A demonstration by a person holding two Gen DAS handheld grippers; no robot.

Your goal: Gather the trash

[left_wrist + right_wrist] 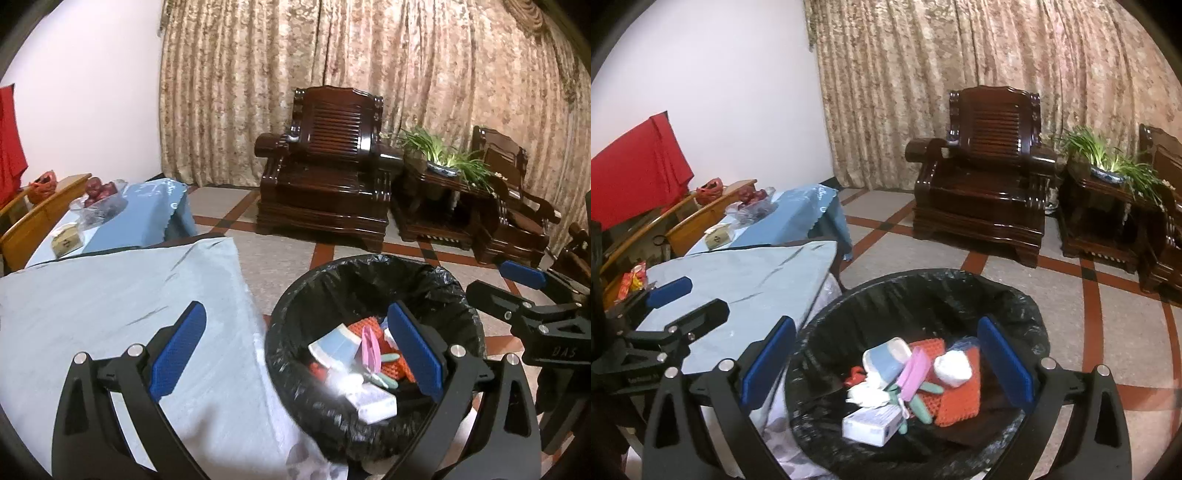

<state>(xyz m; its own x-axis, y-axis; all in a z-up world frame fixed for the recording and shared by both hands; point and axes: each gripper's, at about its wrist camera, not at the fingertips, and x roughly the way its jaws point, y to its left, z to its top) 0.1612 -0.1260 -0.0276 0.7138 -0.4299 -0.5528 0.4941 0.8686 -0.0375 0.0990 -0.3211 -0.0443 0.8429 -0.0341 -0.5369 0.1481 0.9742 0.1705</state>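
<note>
Two tools over the bin, and both have their jaws spread wide with nothing between the pads. Left tool hangs across the edge where the surface meets the bin; right tool sits squarely above the bin's mouth. The right one also pokes into the left camera's edge, gaping just the same.

Down in the black liner, that's where the trash is: a white box at the near side, a blue and white cup on its side, a pink strip, an orange mesh sleeve, a crumpled white wad, some pale green bits and a scrap of red. All of it lies well inside the rim, nothing draped over the edge.

The light blue cloth on the surface looks bare in the part both cameras catch. One red and yellow wrapper sits at the far left, past the cloth's edge, though I can't say whether it rests on the surface or beyond it.

My read: this is the drop-off step, load delivered, hands empty. Next move calls for swinging back toward the surface, hunting for leftovers, that wrapper being the likely candidate, and coming in with jaws wide and low
</note>
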